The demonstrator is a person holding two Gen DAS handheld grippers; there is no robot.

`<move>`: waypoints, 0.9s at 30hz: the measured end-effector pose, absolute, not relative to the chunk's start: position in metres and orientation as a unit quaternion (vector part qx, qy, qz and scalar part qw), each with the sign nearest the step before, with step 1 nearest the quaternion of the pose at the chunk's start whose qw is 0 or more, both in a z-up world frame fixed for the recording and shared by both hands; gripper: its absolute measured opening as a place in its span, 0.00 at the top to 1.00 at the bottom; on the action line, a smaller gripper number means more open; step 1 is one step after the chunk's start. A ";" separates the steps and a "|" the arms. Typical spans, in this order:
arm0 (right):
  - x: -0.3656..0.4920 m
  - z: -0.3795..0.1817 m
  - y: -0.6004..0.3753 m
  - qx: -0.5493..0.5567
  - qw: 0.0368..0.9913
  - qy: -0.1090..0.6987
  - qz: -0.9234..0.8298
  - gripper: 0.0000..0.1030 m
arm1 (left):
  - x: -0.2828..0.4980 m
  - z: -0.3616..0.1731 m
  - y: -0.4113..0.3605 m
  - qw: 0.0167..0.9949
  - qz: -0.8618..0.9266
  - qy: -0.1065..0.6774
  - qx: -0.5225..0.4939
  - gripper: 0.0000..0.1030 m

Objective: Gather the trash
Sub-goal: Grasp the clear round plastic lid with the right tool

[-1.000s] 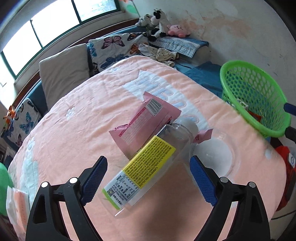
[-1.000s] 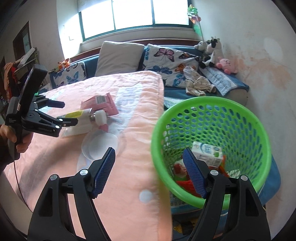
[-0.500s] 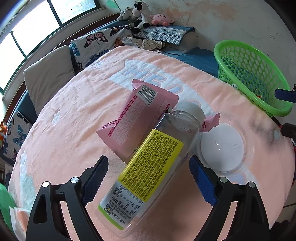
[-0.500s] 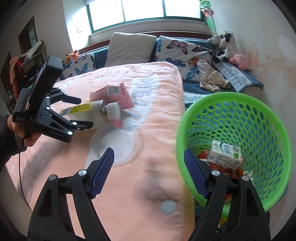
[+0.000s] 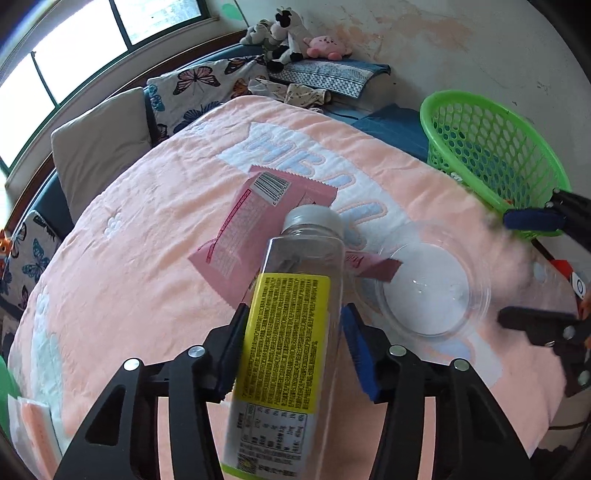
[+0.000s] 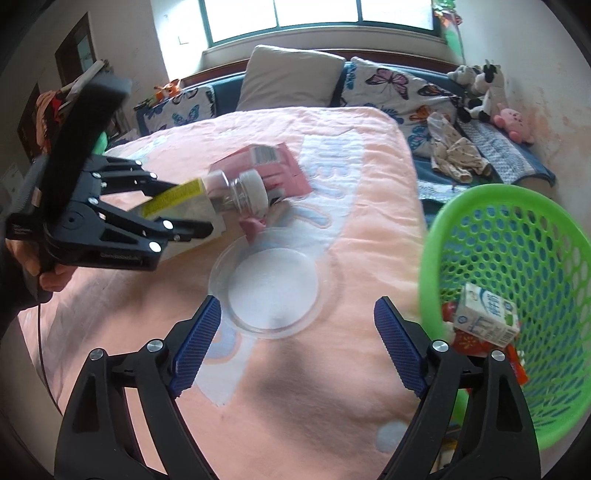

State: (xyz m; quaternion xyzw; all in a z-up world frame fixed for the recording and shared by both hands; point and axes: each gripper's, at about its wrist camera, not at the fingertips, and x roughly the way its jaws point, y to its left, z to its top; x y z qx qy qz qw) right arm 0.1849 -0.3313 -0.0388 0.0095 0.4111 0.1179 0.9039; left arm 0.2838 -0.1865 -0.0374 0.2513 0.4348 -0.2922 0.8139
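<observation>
A clear plastic bottle [image 5: 295,295] with a yellow label and grey cap sits between my left gripper's [image 5: 291,325] closing jaws; both blue pads press its sides. From the right wrist view the bottle [image 6: 221,192] tilts cap-up off the pink blanket in the left gripper [image 6: 181,206]. Under and behind it lies a pink wrapper [image 5: 255,218]. A clear round plastic dish [image 6: 273,291] lies just ahead of my right gripper [image 6: 295,321], whose jaws are opening with nothing between them. The green basket [image 6: 436,240] at the right holds a milk carton [image 6: 487,317] and red wrappers.
The pink blanket [image 5: 129,277] covers the table, whose right edge meets the basket [image 5: 495,147]. A sofa with pillows [image 6: 288,77] and plush toys [image 5: 284,33] runs behind. A small white and pink packet [image 5: 26,421] lies at the near left edge.
My left jaws have closed in from wide apart onto the bottle, which has swung more upright in view. My right gripper has moved left from the basket toward the clear dish, and its jaws have widened.
</observation>
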 end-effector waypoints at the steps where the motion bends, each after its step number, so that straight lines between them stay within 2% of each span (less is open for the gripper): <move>1: 0.187 -0.040 -0.330 0.005 0.903 0.412 0.117 0.15 | 0.281 -0.035 -0.184 0.816 -0.291 0.433 0.249 0.53; 15: 0.220 -0.064 -0.304 -0.012 0.891 0.435 0.131 0.07 | 0.263 -0.010 -0.144 0.846 -0.263 0.413 0.213 0.55; 27: 0.227 -0.069 -0.294 -0.018 0.888 0.439 0.134 0.06 | 0.256 -0.006 -0.128 0.854 -0.253 0.411 0.194 0.55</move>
